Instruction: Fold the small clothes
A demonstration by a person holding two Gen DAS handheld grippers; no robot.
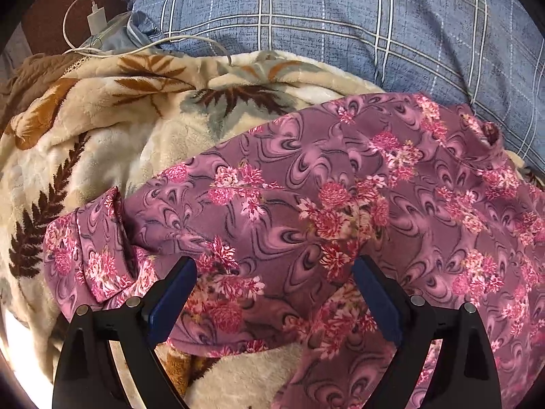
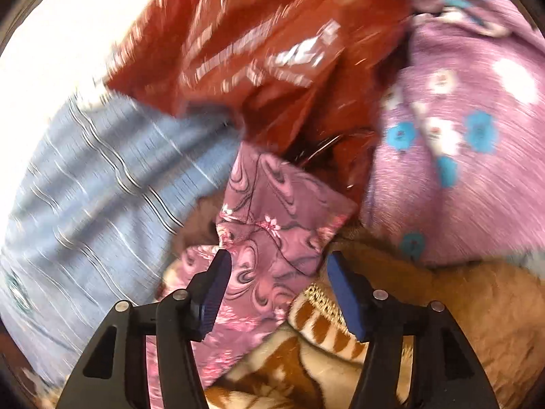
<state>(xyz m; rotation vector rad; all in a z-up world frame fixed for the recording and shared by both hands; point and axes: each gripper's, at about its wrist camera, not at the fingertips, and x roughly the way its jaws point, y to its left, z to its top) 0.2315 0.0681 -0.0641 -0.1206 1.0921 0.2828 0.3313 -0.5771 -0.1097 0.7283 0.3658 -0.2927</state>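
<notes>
Over on the left, a white charger (image 1: 96, 19) and its cable lie by the edge of a blue checked pillow (image 1: 306, 10), and a cream blanket with brown leaves (image 1: 102, 129) covers the bed. Spread across that blanket is the purple flowered garment (image 1: 306, 184), one sleeve lying out to the left. The left gripper (image 1: 274, 272) hangs right over it, jaws wide apart, blue pads (image 1: 173, 293) released and pinching nothing, though the cloth lies between them.

Now the right wrist view, and it is smeared with motion! Blue checked cloth on the left, a shiny red bag (image 2: 259, 54) up top, a lilac fabric with blue flowers (image 2: 460, 156) on the right. The right gripper (image 2: 277, 264) stands open, a corner of the purple garment (image 2: 272, 211) lying between its fingers, not clamped, over the leafy blanket (image 2: 306, 368).
</notes>
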